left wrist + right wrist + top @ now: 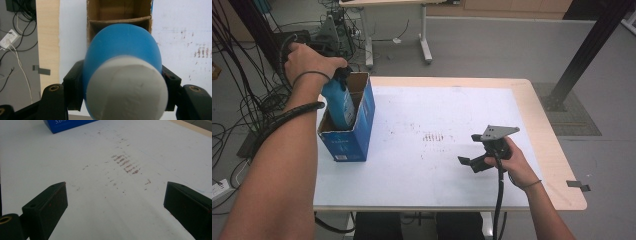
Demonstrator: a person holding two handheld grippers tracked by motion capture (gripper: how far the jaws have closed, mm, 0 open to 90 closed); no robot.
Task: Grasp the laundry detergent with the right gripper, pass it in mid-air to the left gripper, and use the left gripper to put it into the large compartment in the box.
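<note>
Nearest to the person, close to the front edge of the table [542,100] and toward its right side, the right gripper [472,161] rests low over the white sheet [437,165] that covers the top. Its 2 jaws stand spread wide, and in the right gripper view there is only the sheet with some brownish marks [126,163] between them; they hold nothing and touch nothing. I think this hand only waits here, out of the way, because the work is on the other side.

Farther away, at the left edge of the table and near its back corner, stands the blue cardboard box [348,127], upright and open at the top. The left gripper [343,74] is above the opening and points down into it. Its jaws are pinching the blue bottle [338,102] just below the white cap [127,90], 1 pad on each side, as the left gripper view shows. The lower part of the bottle is already inside the box, the upper part rises above the rim. Holding it near the top lets the body hang straight, so it can pass between the cardboard walls [117,21]. In my judgement the bottle is being put into the box and is not yet at the bottom; whether it touches the floor of the box I cannot tell
</note>
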